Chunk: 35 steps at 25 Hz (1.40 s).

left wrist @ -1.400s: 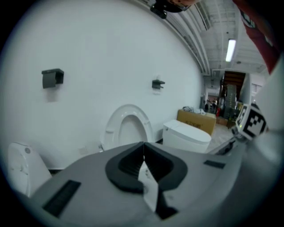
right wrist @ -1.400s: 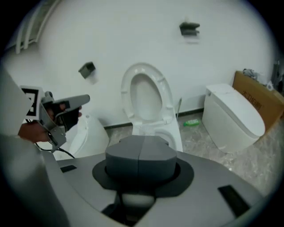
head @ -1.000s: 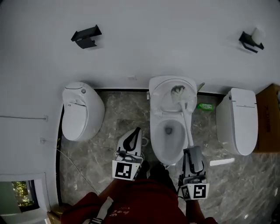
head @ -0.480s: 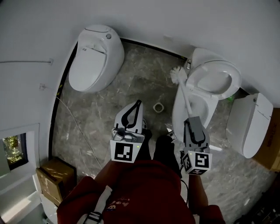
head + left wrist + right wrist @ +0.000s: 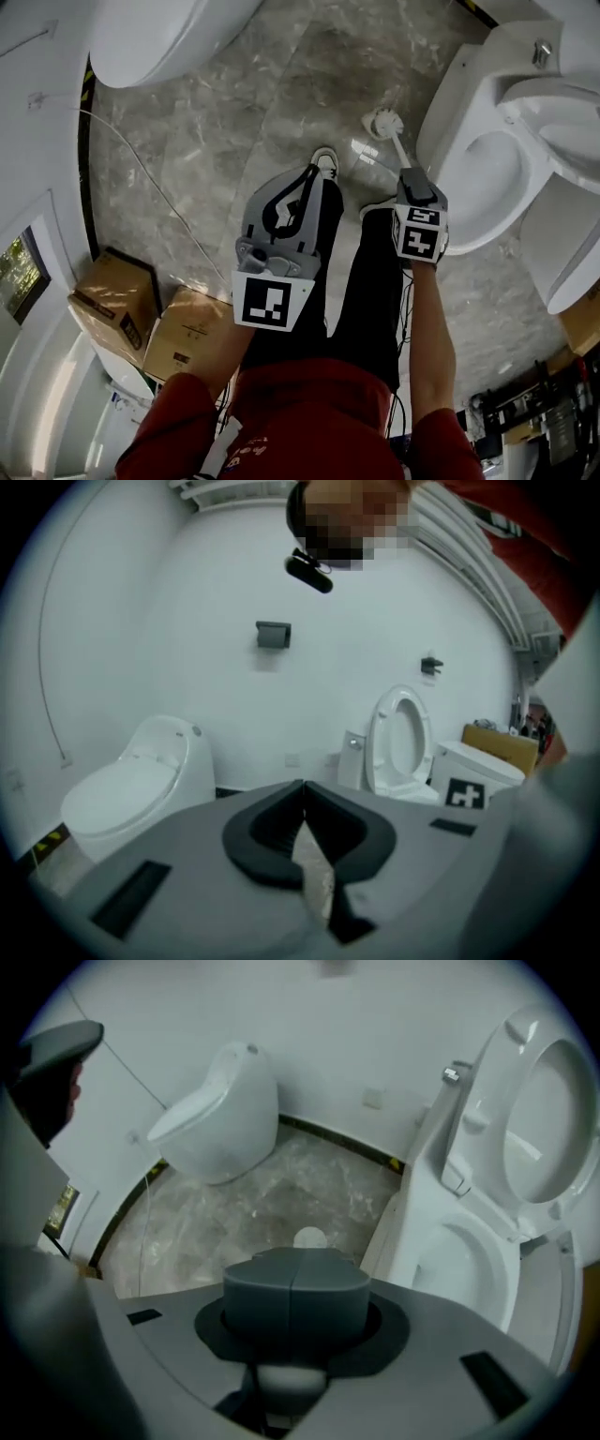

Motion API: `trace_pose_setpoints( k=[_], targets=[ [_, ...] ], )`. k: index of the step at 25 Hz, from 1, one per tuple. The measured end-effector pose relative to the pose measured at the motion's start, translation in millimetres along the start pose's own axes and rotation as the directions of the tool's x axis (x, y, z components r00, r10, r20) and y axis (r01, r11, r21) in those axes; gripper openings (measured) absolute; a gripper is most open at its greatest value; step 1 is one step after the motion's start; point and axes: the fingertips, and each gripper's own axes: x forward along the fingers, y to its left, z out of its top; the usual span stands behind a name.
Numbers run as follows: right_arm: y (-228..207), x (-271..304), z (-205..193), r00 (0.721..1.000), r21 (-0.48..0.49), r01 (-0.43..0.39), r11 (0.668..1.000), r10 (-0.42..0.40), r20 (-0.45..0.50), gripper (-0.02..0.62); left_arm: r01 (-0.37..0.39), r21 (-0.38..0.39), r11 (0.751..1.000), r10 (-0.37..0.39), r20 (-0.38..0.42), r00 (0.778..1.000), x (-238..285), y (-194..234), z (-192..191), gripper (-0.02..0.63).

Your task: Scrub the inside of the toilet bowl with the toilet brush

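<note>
My right gripper [image 5: 410, 178] points steeply down and is shut on the white handle of the toilet brush [image 5: 401, 150]. The brush's bristle head [image 5: 382, 122] hangs just above the marble floor, left of the open toilet [image 5: 450, 103] and outside its bowl [image 5: 492, 173]. In the right gripper view the closed jaws [image 5: 293, 1262] hide most of the handle, and a white round thing, the head as far as I can tell, shows beyond them [image 5: 309, 1237]. The bowl [image 5: 469, 1260] lies to the right there, seat raised. My left gripper [image 5: 309, 173] is shut and empty above my legs, and its tips [image 5: 301, 787] touch.
A small white brush holder [image 5: 325, 159] stands on the floor beside the left gripper. A closed toilet [image 5: 159, 37] is at top left and a third one [image 5: 574, 258] at the right edge. Two cardboard boxes [image 5: 117, 300] sit by the wall at lower left. A thin cable [image 5: 141, 169] runs across the floor.
The brush has come out of the bowl, swung left and dropped to the floor. Both grippers have sunk, the right tipping to point downwards. The head view has tilted further down.
</note>
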Motion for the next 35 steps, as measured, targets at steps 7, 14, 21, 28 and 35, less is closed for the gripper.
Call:
trace_pose_setpoints(
  k=[7, 14, 21, 28, 35],
  targets=[
    [-4.2, 122.0, -34.7, 0.988, -0.002, 0.016, 1.0, -0.016, -0.152, 0.149, -0.003, -0.078, 0.997, -0.006, -0.107, 0.994, -4.9, 0.5, -87.3, 0.0],
    [-7.0, 180.7, -34.0, 0.977, 0.08, 0.033, 0.996, -0.015, -0.212, 0.149, 0.022, -0.073, 0.997, -0.031, -0.125, 0.992, -0.6, 2.1, -94.2, 0.0],
    [-0.1, 154.0, -11.5, 0.977, 0.086, -0.04, 0.995, 0.058, -0.207, 0.308, 0.041, 0.006, 0.999, -0.04, -0.087, 0.995, 5.1, -4.1, -51.1, 0.0],
    [9.0, 7.3, 13.4, 0.992, 0.112, -0.126, 0.986, 0.129, -0.012, 0.325, 0.062, 0.005, 0.998, -0.061, -0.108, 0.992, -16.5, -37.9, 34.4, 0.0],
    [-54.9, -249.7, 70.8, 0.89, 0.191, -0.164, 0.968, 0.061, 0.452, 0.322, 0.091, 0.008, 0.996, -0.091, 0.066, 0.994, -16.3, -96.6, 191.2, 0.0]
  ],
)
